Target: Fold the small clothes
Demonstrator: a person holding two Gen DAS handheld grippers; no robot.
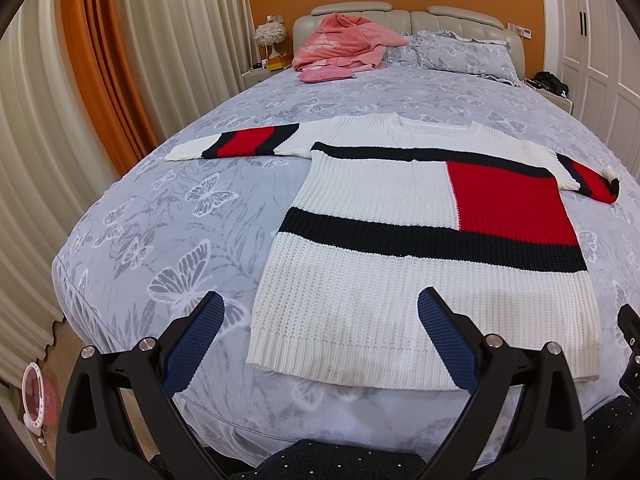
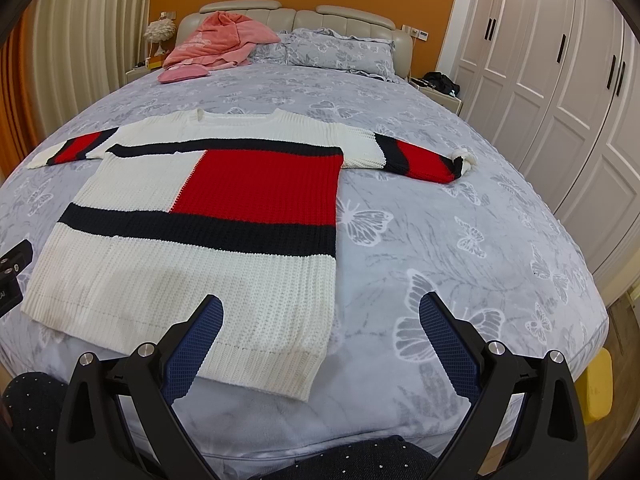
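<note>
A knitted sweater (image 1: 400, 280) lies face up and flat on a bed (image 1: 168, 216) covered in grey butterfly-print bedding. The sweater is white with navy bands and a red block, its ribbed hem nearest the cameras at the foot of the bed and its neck pointing to 12 o'clock, toward the headboard. This spread-out layout looks like the starting position for folding, with no fold made yet.

Going left to right: the sweater's left sleeve (image 1: 240, 145) stretches straight out toward 9 o'clock. The left gripper (image 1: 322, 308) hovers above the hem's left corner, its blue-padded fingers (image 1: 192, 344) spread apart and holding nothing. In the right wrist view, the right gripper (image 2: 320, 312) hovers above the hem's right corner, fingers likewise apart and empty. The two seem poised to take one corner each. The right sleeve (image 2: 416, 160) reaches toward 3 o'clock, its cuff curled back on itself, so it may need straightening.

Far off at 12 o'clock, a pink garment (image 1: 340, 46) is heaped by the pillows (image 1: 460, 50), well apart from the sweater.
</note>
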